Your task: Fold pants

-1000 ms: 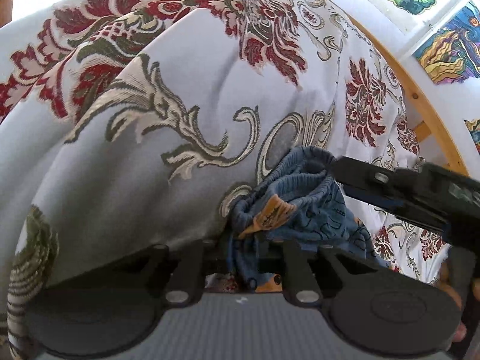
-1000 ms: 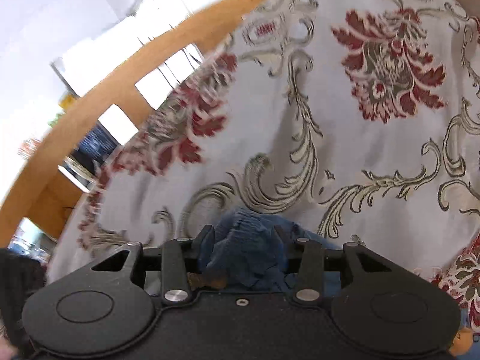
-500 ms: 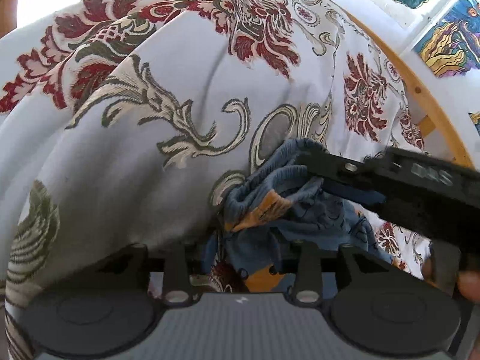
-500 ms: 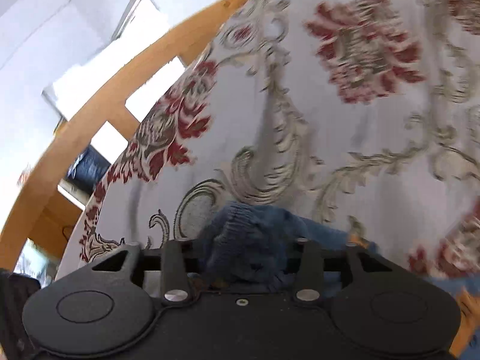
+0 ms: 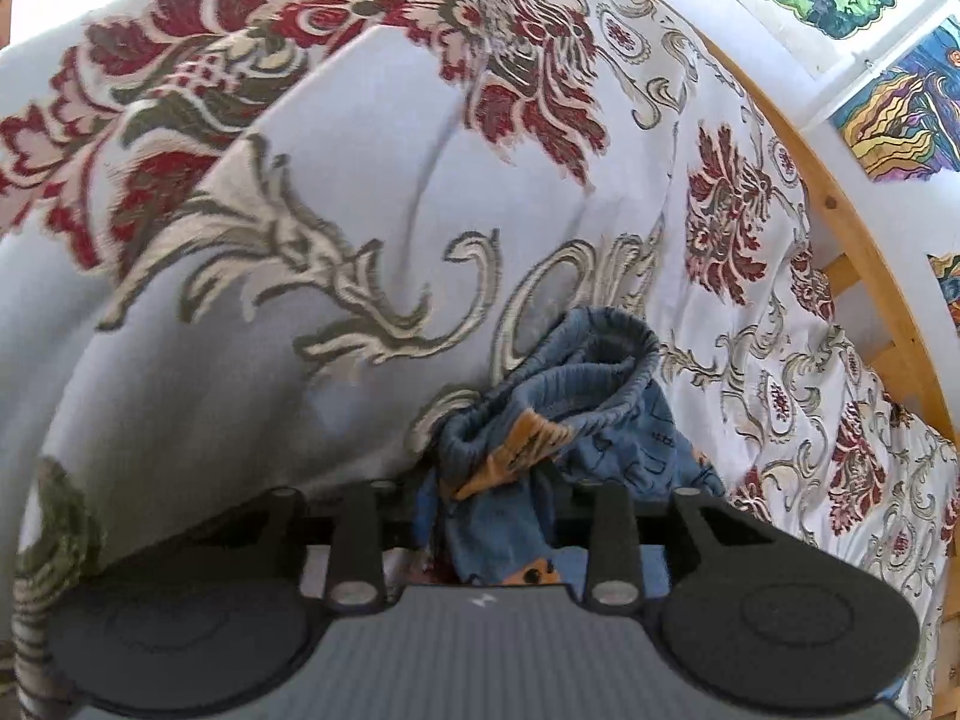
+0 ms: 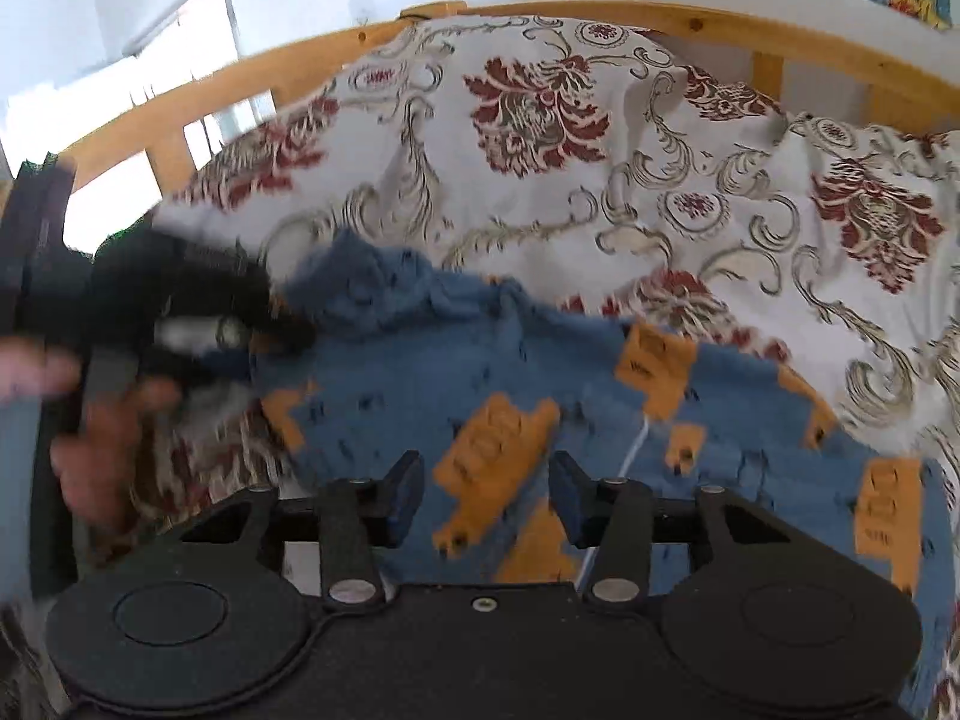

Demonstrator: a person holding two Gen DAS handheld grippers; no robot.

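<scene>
Blue pants (image 6: 480,360) spread on patterned bedspread (image 6: 540,120). Left gripper (image 5: 486,516) jaws opening, bunched waistband between them. Right gripper (image 6: 486,489) jaws closing, parted, empty above the fabric.

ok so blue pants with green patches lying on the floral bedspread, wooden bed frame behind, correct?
Not quite. The patches on the blue pants are orange, not green; the right wrist view shows them clearly. The rest holds: the pants lie on the floral bedspread, with the wooden bed frame behind.
</scene>
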